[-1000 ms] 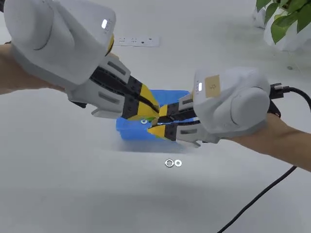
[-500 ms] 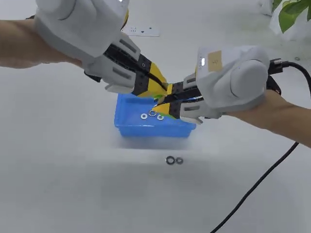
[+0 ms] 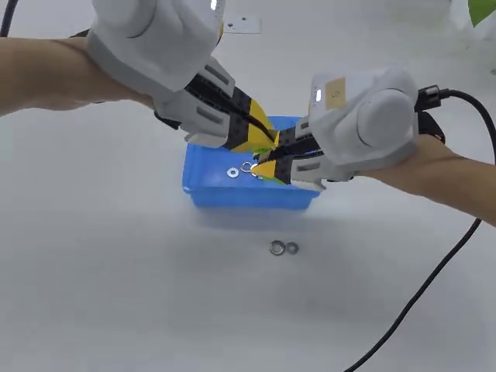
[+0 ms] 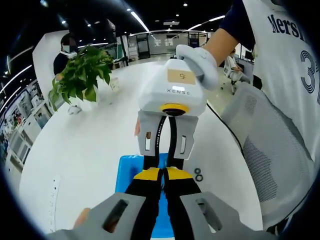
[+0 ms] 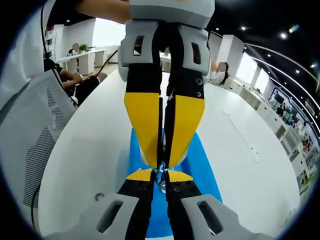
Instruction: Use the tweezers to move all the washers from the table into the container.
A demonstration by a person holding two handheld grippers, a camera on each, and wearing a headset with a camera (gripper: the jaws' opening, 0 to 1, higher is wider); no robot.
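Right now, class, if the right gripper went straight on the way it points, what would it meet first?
The left gripper: its yellow tips sit directly ahead of the right gripper, almost tip to tip above the blue container. Whether they already touch, I cannot tell.

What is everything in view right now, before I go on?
table: one, white, under everything.
container: one, blue, centre.
washers in the container: at least two, silver; more may be hidden.
loose washers: two, silver, side by side, in front of the container.
tweezers: one, thin metal, pinched over the container, hard to make out.
cable: one, black, right side.
socket strip: one, white, far edge.
plant: one, green, far side.
left gripper: one, white with yellow-tipped fingers, shut, over the container.
right gripper: one, same colours, shut on the tweezers.
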